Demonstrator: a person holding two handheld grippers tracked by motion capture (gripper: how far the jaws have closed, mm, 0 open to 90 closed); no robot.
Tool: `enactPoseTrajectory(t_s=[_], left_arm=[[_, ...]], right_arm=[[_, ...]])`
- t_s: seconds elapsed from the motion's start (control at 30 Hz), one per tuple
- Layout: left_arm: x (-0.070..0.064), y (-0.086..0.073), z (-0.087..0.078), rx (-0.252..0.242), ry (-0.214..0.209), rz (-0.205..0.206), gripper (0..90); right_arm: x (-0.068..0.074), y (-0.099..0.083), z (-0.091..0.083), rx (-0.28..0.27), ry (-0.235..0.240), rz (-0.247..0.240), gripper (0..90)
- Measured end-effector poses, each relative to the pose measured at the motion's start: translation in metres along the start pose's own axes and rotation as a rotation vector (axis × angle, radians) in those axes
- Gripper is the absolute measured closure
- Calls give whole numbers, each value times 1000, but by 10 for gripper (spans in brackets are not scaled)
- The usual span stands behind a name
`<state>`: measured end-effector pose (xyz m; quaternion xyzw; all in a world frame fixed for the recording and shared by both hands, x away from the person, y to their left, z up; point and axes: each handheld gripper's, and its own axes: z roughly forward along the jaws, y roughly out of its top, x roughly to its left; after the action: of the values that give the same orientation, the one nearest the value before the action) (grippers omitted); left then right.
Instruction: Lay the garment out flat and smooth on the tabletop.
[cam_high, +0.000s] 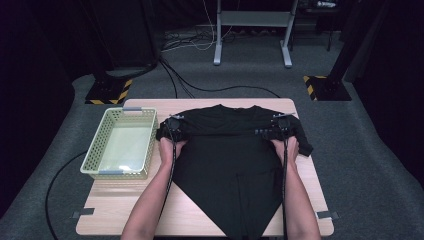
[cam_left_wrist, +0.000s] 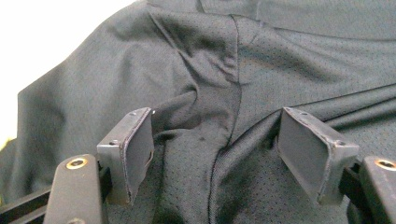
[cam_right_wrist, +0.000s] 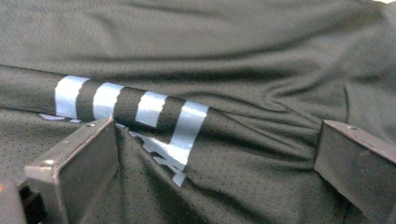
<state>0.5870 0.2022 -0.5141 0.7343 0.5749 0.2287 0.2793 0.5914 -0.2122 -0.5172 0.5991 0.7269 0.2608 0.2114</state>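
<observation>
High view: black mesh T-shirt (cam_high: 227, 165) folded along a 9-to-3 o'clock crease, left gripper (cam_high: 172, 123) and right gripper (cam_high: 281, 123) at its ends, jaws spread over cloth.

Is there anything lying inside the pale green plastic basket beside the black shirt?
No, the pale green plastic basket on the wooden table shows only its bare bottom.

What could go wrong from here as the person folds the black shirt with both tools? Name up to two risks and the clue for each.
1. Both tools, left tool and right tool, stand open over the black shirt, so a fold may slip loose or be grabbed unevenly.
2. The shirt's hem reaches the table near edge and looks to hang over it; its weight might drag the cloth off.
</observation>
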Motion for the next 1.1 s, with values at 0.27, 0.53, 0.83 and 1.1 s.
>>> enactPoseTrajectory(t_s=[0.27,0.53,0.83,1.1], left_arm=[[2,-3,-19,21,-30,-15,248],[-32,-60,-101,-117,-192,87,238],[-74,-134,-129,-105,-261,163,234],[-82,-148,-118,-110,-228,186,228]], right_arm=[[1,-7,-21,-58,22,3,0],[16,-64,-94,-104,140,-82,4],[46,-132,-115,-107,189,-124,16],[54,-149,-108,-138,121,-156,27]])
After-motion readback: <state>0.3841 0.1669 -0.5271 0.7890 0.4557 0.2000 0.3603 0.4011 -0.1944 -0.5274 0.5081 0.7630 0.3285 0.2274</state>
